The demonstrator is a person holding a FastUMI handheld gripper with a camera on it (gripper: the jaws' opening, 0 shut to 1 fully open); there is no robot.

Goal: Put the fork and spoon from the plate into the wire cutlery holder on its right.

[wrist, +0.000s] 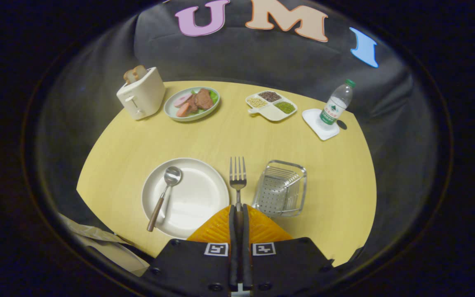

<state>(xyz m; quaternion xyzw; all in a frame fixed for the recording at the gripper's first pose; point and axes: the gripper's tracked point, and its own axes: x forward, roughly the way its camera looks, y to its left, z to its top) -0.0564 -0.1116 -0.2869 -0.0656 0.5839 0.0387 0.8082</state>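
My gripper is shut on the fork by its handle, with the tines pointing straight ahead. The fork hangs above the table between the white plate and the wire cutlery holder. The spoon, with a metal bowl and a brown wooden handle, lies on the left part of the plate, its handle reaching over the near rim. The holder stands just right of the fingers and looks to hold nothing.
On the far side of the round yellow table stand a toaster with bread, a plate of food, a divided dish of grains and a water bottle on a white coaster. A pale cloth lies at the near left.
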